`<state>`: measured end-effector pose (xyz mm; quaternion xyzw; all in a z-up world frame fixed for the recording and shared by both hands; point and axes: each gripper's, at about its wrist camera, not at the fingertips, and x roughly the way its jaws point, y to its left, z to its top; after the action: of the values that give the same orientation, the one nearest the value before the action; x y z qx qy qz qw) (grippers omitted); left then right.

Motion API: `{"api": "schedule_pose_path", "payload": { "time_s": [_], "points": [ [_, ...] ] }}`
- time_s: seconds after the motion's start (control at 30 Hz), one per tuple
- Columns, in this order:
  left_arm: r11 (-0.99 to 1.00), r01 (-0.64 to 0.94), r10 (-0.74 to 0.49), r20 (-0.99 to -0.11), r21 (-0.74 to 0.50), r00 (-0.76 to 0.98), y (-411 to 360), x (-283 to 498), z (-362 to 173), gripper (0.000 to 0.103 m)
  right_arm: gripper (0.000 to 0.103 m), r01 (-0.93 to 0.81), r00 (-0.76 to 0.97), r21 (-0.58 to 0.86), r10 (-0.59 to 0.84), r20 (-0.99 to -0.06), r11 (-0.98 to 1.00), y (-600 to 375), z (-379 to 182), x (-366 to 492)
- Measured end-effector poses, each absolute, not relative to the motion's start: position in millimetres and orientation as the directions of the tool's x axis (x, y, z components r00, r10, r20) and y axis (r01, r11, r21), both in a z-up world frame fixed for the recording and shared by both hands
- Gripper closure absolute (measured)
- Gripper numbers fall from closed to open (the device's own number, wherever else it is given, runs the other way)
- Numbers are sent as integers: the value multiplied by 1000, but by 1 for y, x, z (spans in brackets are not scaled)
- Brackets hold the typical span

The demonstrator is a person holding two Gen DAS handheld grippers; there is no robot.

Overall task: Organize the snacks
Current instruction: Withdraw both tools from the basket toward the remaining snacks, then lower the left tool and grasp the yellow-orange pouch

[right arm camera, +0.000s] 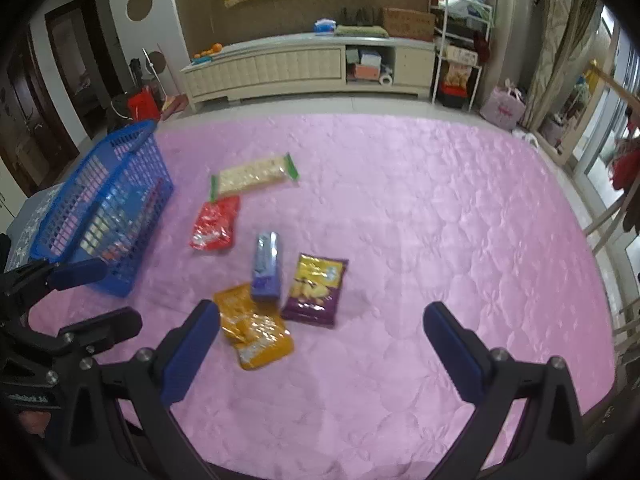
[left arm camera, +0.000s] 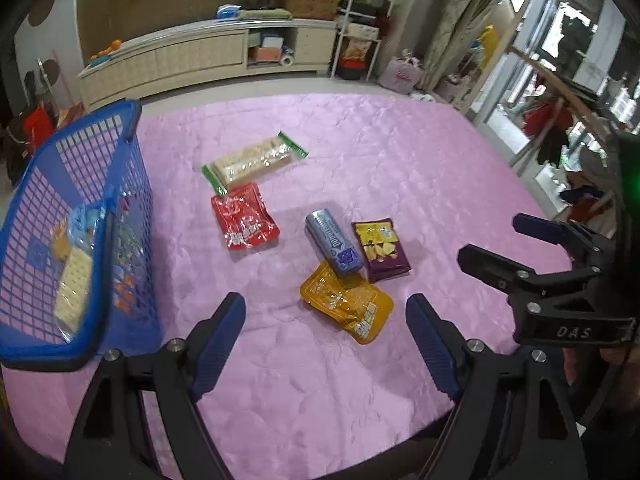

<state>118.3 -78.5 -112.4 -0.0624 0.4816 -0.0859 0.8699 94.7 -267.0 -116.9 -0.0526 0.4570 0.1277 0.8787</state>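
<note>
Five snacks lay loose on the pink quilted bed (left arm camera: 400, 160): a cracker sleeve (left arm camera: 254, 162), a red pouch (left arm camera: 245, 222), a blue pack (left arm camera: 334, 246) overlapping a yellow pouch (left arm camera: 347, 306), and a purple chip bag (left arm camera: 381, 249) just beside the blue pack. The blue basket (left arm camera: 24, 208) at the left held a cracker pack (left arm camera: 74, 288) and other wrapped snacks. Both the left gripper (left arm camera: 326, 336) and the right gripper (right arm camera: 320, 340) hovered with fingers wide, empty.

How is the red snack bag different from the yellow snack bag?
The red snack bag lies alone on the pink cover, just below the long cracker pack; the yellow snack bag has the blue box resting on its top edge. The red one lies farther away, the yellow one nearest the left gripper. Both are flat, crinkly pouches of similar size, not yet in the blue basket.
</note>
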Motion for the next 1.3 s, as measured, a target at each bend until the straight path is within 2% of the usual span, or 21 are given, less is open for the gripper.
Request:
{"api": "schedule_pose_path", "payload": {
  "time_s": [0.1, 0.13, 0.23, 0.3, 0.33, 0.47, 0.7, 0.9, 1.3],
  "points": [
    [982, 53, -183, -844, -181, 504, -89, 124, -128, 20, 0, -258, 554, 10, 156, -818, 966, -279, -129, 100],
    [984, 44, -170, -852, -171, 495, -92, 126, -133, 16, 0, -258, 553, 7, 153, -819, 966, -282, -132, 101],
    [988, 27, -149, -875, -154, 460, -102, 132, -151, 15, 0, -248, 563, -20, 127, -817, 969, -290, -141, 108],
    [986, 18, -155, -885, -164, 440, -107, 135, -159, 7, 0, -251, 560, -47, 106, -821, 967, -293, -150, 113],
    [985, 8, -157, -890, -170, 429, -110, 138, -164, 0, 0, -251, 561, -53, 100, -822, 967, -293, -153, 114],
    [987, -17, -139, -904, -159, 405, -119, 147, -175, 0, 0, -242, 561, -67, 84, -824, 968, -304, -167, 117],
    [992, -48, -91, -934, -115, 346, -138, 165, -196, 0, 0, -199, 526, 5, 112, -843, 980, -326, -172, 127],
    [988, -129, -41, -957, -81, 286, -143, 181, -217, 0, 0, -176, 496, -5, 85, -864, 984, -331, -182, 132],
    [987, -161, 16, -961, -30, 277, -149, 209, -229, 0, 0, -164, 485, 15, 94, -869, 986, -337, -184, 135]
  ]
}}
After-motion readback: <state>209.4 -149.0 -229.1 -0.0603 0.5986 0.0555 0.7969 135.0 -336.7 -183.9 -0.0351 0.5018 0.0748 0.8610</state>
